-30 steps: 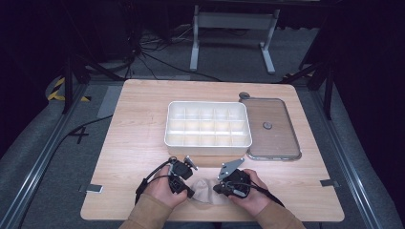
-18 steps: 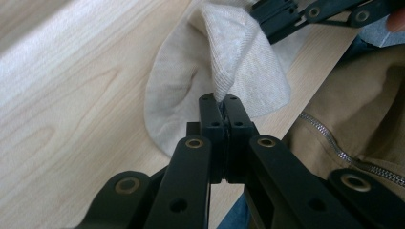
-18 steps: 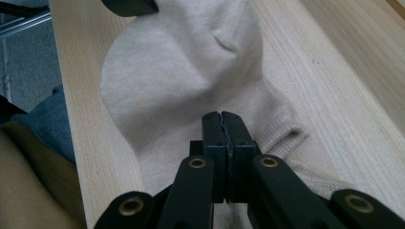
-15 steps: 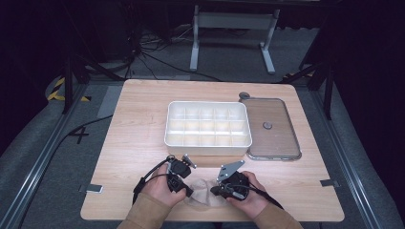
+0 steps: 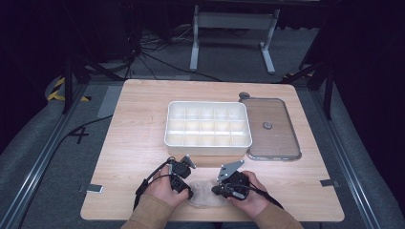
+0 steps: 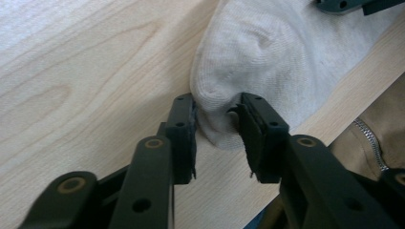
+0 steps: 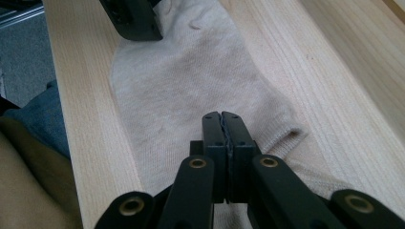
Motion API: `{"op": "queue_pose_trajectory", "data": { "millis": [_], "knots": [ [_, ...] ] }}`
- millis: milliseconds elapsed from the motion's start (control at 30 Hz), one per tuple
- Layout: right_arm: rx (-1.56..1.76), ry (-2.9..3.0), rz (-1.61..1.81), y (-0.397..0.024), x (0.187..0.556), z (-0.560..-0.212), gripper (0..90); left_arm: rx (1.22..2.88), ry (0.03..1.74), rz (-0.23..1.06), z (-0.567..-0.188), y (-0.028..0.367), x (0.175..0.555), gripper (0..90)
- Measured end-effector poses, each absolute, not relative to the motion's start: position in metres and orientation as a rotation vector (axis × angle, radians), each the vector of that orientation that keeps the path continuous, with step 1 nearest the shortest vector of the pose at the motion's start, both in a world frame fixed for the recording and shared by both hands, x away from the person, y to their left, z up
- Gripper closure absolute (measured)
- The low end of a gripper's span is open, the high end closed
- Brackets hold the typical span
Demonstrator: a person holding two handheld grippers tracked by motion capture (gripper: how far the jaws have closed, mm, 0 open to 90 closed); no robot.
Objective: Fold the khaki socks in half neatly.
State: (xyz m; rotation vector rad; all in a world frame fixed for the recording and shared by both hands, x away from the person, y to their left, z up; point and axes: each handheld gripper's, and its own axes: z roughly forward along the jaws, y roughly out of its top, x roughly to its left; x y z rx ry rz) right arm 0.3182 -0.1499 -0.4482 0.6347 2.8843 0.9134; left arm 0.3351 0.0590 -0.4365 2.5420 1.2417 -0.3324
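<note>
A pale beige sock (image 5: 206, 196) lies flat near the table's front edge, between my two grippers. In the left gripper view its toe end (image 6: 248, 67) bulges between the jaws of my left gripper (image 6: 215, 119). Those jaws have just been opening and now stand apart, loose around the fabric. My left gripper (image 5: 187, 192) points right toward the sock. My right gripper (image 7: 222, 117) is shut and rests over the sock (image 7: 191, 81) near its cuff. Whether it pinches fabric I cannot tell. In the high view the right gripper (image 5: 216, 191) points left.
A white compartment tray (image 5: 208, 143) stands mid-table, just beyond the grippers. A clear lid (image 5: 282, 138) lies flat to its right, with a small round knob (image 5: 267, 125) on it. Bare wood stretches left of the tray. The person's sleeves come in over the front edge.
The left gripper's jaws have spread apart around the sock's toe. The sock has settled flatter on the table. The right gripper has stayed where it was.
</note>
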Motion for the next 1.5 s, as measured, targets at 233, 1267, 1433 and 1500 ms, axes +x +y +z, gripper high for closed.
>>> {"op": "queue_pose_trajectory", "data": {
  "millis": [233, 1267, 1433, 1500],
  "knots": [
    [0.632, 2.876, 0.904, -0.149, 0.318, -0.448, 90.0, 2.574, 1.206, -0.325, -0.435, 0.056, 0.333, 85.5],
    [0.731, 2.871, 0.861, -0.185, 0.31, -0.444, 90.0, 2.53, 0.998, -0.342, -0.394, 0.055, 0.333, 85.9],
    [0.775, 2.866, 0.921, -0.187, 0.311, -0.447, 90.0, 2.526, 0.97, -0.342, -0.393, 0.048, 0.334, 85.9],
    [0.757, 2.869, 0.938, -0.187, 0.311, -0.448, 90.0, 2.531, 0.966, -0.333, -0.393, 0.045, 0.335, 85.9]
  ]
}}
